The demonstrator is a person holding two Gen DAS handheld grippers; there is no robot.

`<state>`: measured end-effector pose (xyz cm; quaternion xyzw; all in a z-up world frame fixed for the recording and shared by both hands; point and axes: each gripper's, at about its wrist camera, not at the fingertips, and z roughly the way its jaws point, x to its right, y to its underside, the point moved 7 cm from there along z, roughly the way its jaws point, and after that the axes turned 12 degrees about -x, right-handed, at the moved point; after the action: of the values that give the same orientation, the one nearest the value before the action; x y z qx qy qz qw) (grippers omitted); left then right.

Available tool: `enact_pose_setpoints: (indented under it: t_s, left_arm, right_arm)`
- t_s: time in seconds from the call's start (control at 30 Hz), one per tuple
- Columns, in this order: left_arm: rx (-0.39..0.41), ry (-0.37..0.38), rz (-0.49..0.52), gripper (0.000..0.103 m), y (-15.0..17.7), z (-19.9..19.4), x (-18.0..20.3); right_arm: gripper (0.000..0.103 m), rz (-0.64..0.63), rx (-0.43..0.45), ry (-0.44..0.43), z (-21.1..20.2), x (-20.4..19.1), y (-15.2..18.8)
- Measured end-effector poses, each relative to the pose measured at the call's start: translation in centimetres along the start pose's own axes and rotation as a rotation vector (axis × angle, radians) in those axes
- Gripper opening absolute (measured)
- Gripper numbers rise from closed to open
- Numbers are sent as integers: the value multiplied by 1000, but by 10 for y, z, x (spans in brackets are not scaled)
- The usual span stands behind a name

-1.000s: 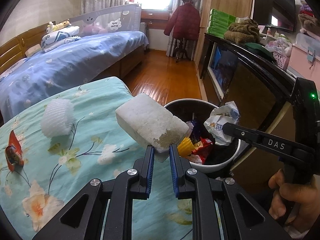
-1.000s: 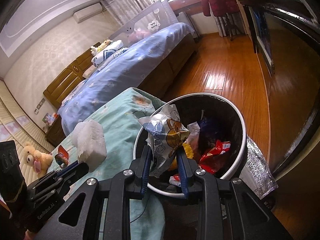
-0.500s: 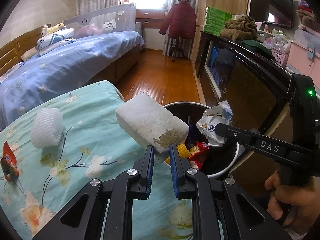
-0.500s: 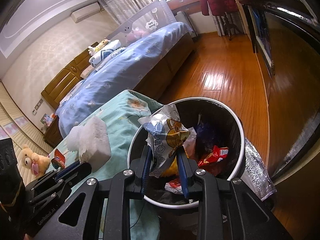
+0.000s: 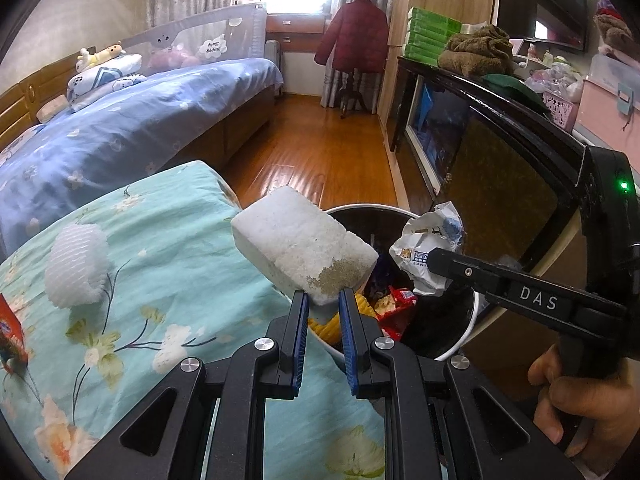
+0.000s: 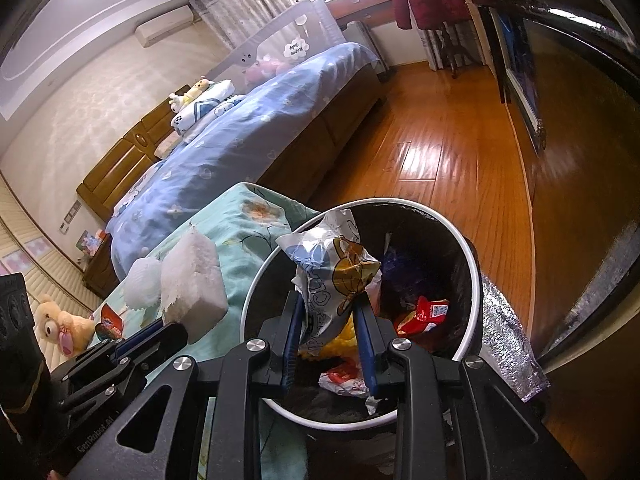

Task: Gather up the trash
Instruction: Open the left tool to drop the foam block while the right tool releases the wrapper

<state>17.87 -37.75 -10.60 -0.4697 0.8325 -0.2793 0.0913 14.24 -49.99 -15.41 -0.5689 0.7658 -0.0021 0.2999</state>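
Bin: the round black trash bin with a white rim (image 6: 460, 236) stands on the wooden floor just beside the bed corner; it already holds several wrappers, among them a red snack packet (image 6: 426, 312) and something yellow.
Right load: the crumpled white and blue printed snack bag (image 6: 334, 280) hangs above the bin opening, between the blue pads of the right gripper (image 6: 329, 322). The fingers are narrow and they pinch the lower part of the bag.
Left load: the white rectangular foam block with one dirty brownish corner (image 5: 300, 246) is up in the air, over the edge of the bed and close to the bin rim. The left gripper (image 5: 323, 314) holds it by its lower corner, fingers narrow.
Done so far: some trash is in the bin, and two more pieces are lifted and near it.
Left to do: I judge that both pieces must be let go over the opening. On the turquoise flowered bedcover (image 5: 160, 280) a white foam net sleeve (image 5: 76, 270) and a red packet (image 5: 10, 334) lie uncollected.
Progress: probably past the middle, not finished.
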Motion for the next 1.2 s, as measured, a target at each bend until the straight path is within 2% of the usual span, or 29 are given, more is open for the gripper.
enact_pose_setpoints:
  t_s: [0.37,0.67,0.73,0.77,0.83,0.97,1.03,1.2]
  left_arm:
    - [-16,22,23,15,-5,7,9]
    - [-32,41,23,19,-9,13,12]
    - [-25,42,7,23,-8,11,10]
    - [-20,43,2,25,-8,10,9]
    - [-12,37,-5,32,-6,7,7]
    - [-1,30,-30,42,2,1,-3]
    - [3,23,-52,50,8,-4,-10]
    - [24,10,-128,54,29,-21,-38]
  right_arm:
    - [27,22,-3,15,2,10,-7]
    - [32,47,-10,13,3,16,-10]
    - [46,55,-12,13,2,18,-11]
    - [48,58,-11,11,2,18,-11]
    - [60,60,-6,13,0,18,-10]
    - [72,57,1,5,-3,14,-7]
    - [82,54,-2,-13,-4,7,-5]
    - [83,5,-6,-24,-6,-16,2]
